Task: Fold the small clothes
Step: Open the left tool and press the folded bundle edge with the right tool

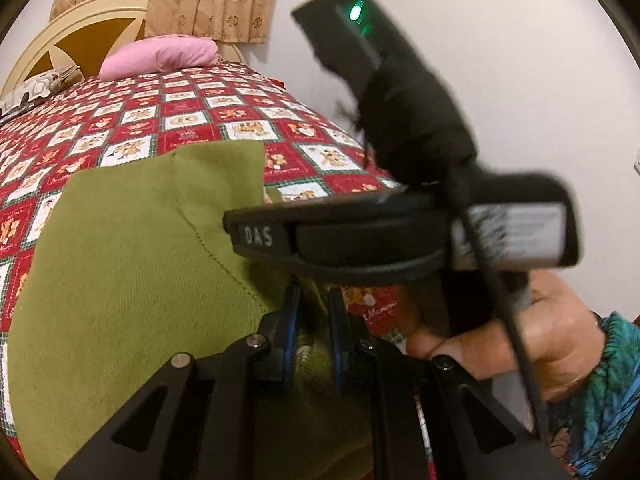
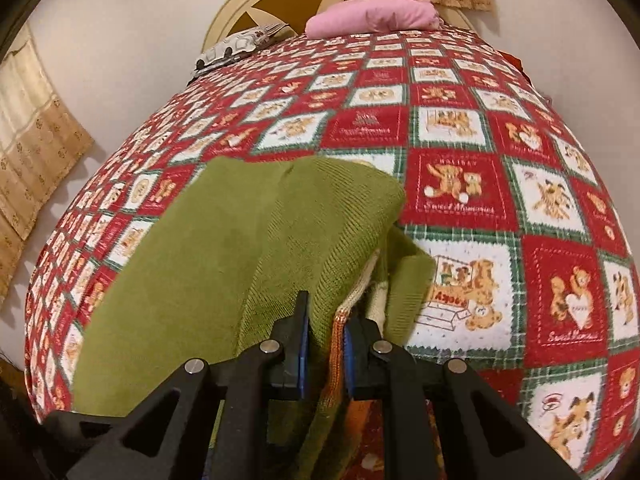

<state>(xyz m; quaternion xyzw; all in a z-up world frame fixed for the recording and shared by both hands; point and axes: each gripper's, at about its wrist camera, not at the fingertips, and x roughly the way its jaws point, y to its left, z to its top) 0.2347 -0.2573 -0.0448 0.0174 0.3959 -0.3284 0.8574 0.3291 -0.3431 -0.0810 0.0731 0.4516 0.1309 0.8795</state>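
Left gripper (image 1: 314, 336) pinches an edge of the green knit garment (image 1: 132, 276), spread over the red teddy-bear bedspread (image 1: 192, 108). Right gripper's black body (image 1: 360, 236) crosses close ahead, held by a hand (image 1: 532, 340). Pink pillow (image 1: 160, 56) at headboard (image 1: 80, 32).

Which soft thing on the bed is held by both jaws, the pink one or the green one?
The green knitted garment: both grippers are shut on its near edge, while the pink pillow lies untouched by the headboard.

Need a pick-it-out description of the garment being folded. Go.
Start at the bed with the red teddy-bear patchwork quilt. At its near edge lies the green knit garment, gripped by both grippers. It is the only plain olive piece, with cream and orange trim, unlike the pink pillow by the headboard.
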